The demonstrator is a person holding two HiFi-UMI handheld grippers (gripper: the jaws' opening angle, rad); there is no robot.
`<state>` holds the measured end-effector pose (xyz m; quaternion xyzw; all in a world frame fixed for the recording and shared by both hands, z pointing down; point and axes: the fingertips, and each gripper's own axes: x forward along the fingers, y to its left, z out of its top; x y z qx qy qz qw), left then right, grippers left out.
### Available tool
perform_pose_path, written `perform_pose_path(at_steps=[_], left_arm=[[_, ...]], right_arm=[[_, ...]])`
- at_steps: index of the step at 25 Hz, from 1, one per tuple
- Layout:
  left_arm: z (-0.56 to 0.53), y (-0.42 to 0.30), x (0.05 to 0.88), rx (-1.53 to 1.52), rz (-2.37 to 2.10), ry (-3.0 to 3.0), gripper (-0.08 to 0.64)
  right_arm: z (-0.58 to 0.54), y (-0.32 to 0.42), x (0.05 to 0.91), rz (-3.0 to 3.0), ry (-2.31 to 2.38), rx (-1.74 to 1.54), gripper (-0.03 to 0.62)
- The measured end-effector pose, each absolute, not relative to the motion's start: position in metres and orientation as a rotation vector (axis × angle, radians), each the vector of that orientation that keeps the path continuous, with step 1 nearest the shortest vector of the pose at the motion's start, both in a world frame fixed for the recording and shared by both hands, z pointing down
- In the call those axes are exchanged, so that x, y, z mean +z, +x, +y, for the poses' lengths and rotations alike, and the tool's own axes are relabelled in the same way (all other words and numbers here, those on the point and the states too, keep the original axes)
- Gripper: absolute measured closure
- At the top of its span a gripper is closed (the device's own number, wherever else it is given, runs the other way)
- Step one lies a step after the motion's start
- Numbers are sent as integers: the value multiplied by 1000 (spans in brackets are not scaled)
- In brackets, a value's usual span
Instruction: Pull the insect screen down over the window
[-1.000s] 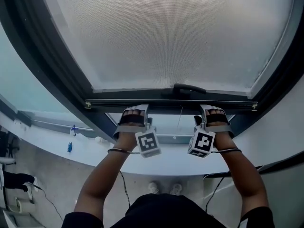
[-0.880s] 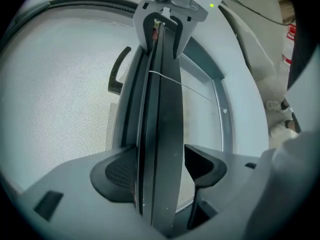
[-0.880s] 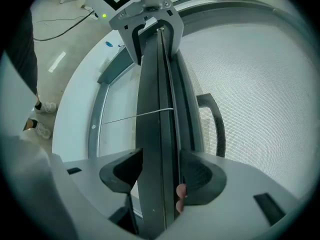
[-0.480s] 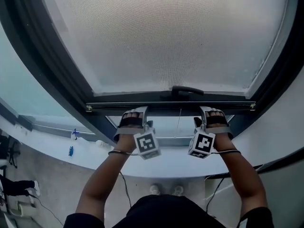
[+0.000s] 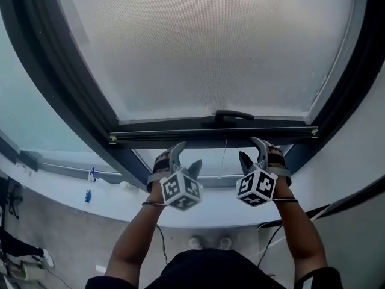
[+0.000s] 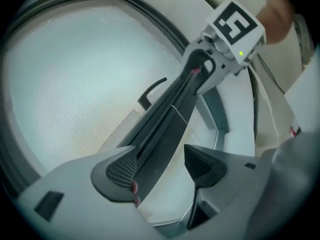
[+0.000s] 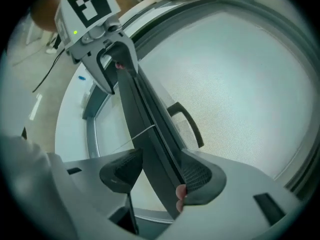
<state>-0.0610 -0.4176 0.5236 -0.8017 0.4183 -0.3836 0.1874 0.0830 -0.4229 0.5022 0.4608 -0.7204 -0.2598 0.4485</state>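
With the insect screen (image 5: 210, 47) most of the way down, its bottom bar (image 5: 210, 135) runs between the parted jaws of the left claw (image 6: 160, 165) and right claw (image 7: 159, 173), so next both likely need to clamp it and pull lower.

Grey left gripper (image 5: 188, 154) and right gripper (image 5: 248, 148) bear black-and-white marker cubes (image 5: 180, 190) (image 5: 257, 185).

White sill (image 5: 60, 192): small blue object (image 5: 88, 195) lying at left.
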Motion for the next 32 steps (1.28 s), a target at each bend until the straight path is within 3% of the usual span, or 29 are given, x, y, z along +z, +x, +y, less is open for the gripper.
perform_pose_path(at_steps=[6,10,14,17,23,32], left_arm=[[-395,-61,501,-762,1288,-2489,326],[-380,-65,494,-635,1339,-2537,432],[-373,-77,493,-563,1402,-2568,553],[-368,-91,492,-520,1440,-2602,557],[-362,-119,489,-287,1628,-2735,557],[-324,-99,486,-262,1675,-2587,557]], right_arm=[[-392,64,493,-1969,1289,-461,354],[-374,54,489,-2039,1390,-448,456],[-364,50,480,-2100,1544,-355,507],[-355,52,477,-2131,1668,-267,588],[-332,47,481,-2206,1750,-127,588],[-299,64,483,-2243,1793,-135,588]])
